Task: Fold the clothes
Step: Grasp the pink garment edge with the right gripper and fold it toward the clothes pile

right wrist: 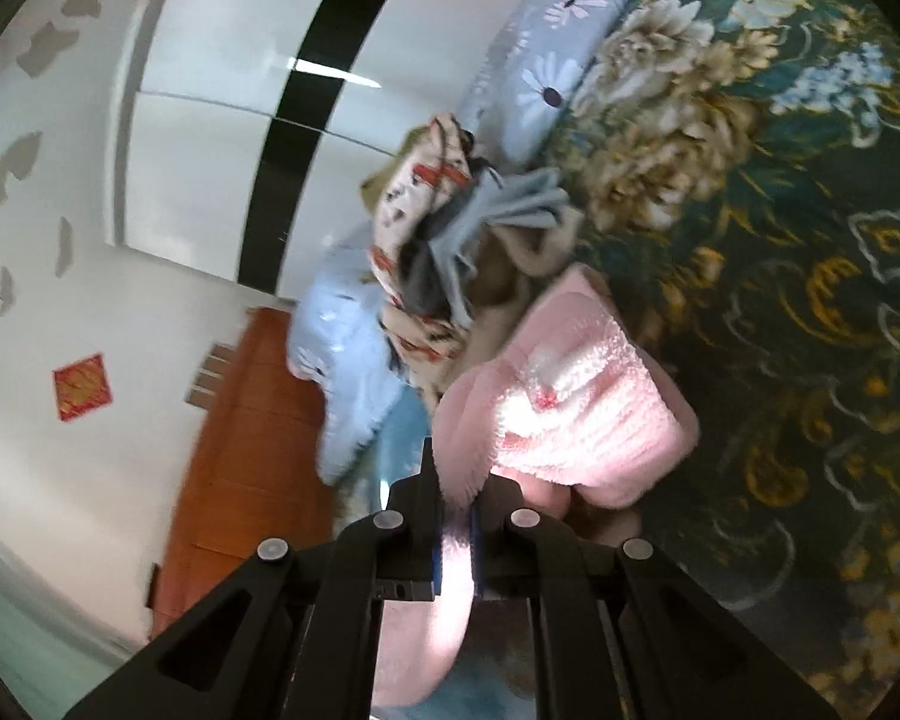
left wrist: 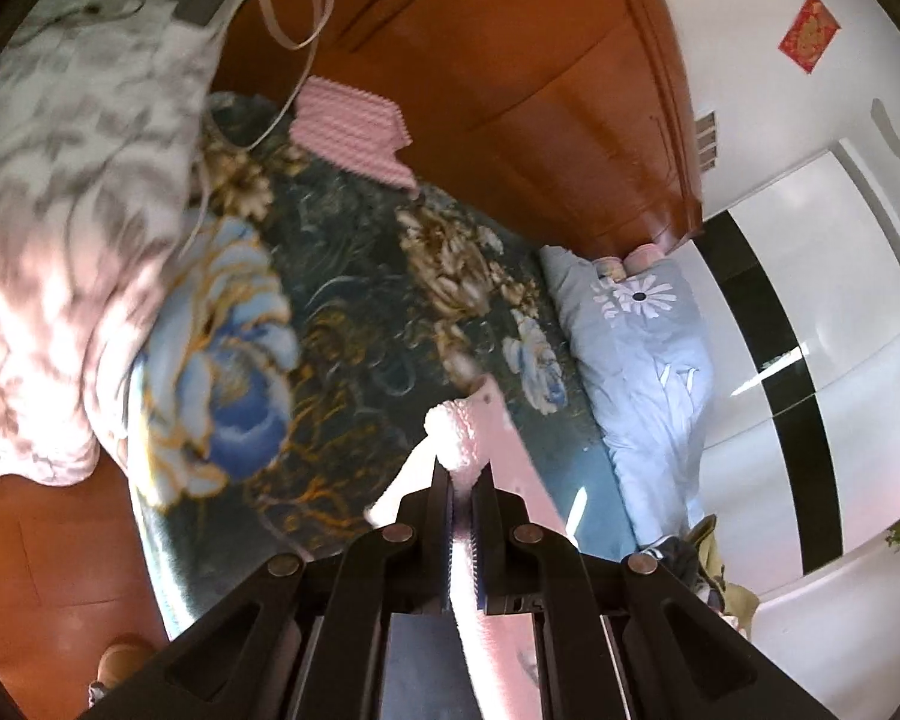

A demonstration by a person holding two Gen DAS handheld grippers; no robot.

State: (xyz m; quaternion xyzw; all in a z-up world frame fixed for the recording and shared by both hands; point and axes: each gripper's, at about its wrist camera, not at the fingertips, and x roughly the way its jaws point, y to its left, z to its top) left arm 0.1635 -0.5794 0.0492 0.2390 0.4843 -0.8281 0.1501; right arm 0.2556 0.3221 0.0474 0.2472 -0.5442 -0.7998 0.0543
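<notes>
A fluffy pink garment (right wrist: 576,402) hangs between both grippers above a dark green floral bedspread (left wrist: 360,312). In the left wrist view my left gripper (left wrist: 462,480) is shut on an edge of the pink garment (left wrist: 459,438), which bunches above the fingertips and trails down between the jaws. In the right wrist view my right gripper (right wrist: 456,486) is shut on another edge of it, and the rest of the cloth billows out to the right over the bedspread (right wrist: 798,276).
A folded pink striped cloth (left wrist: 354,132) lies by the wooden headboard (left wrist: 510,78). A grey-white patterned quilt (left wrist: 72,204) is heaped at left. A light blue daisy pillow (left wrist: 642,324) lies along the bed's far side. A pile of mixed clothes (right wrist: 444,240) sits beside it, white wardrobe (right wrist: 210,138) beyond.
</notes>
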